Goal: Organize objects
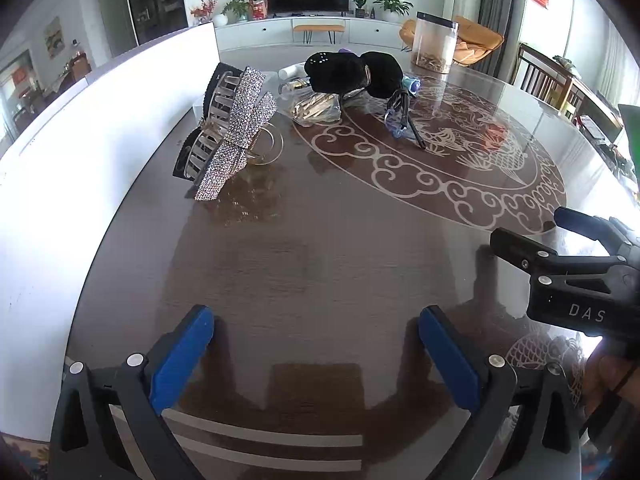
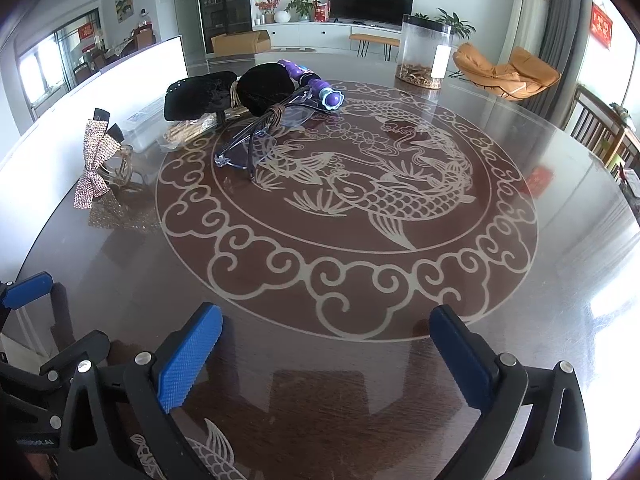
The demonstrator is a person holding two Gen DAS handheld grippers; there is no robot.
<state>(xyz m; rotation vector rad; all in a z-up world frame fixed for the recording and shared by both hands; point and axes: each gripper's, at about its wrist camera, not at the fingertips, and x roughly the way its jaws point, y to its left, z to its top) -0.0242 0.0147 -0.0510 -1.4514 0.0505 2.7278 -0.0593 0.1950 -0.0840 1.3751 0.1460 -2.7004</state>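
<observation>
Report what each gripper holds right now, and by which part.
Nothing is held. The left gripper and right gripper both hang open over the glossy dark wooden table, fingers empty.

A hair clip is lying at the table's left edge — right of it and farther back, glasses are being overlapped by a hair bow, with a jar standing behind.

The dark brown bench is patterned with pale fish and cloud scrolls. Silver rhinestones cover the bow hair clip. The velvet bow is black, the toy purple, and the claw pads blue.
</observation>
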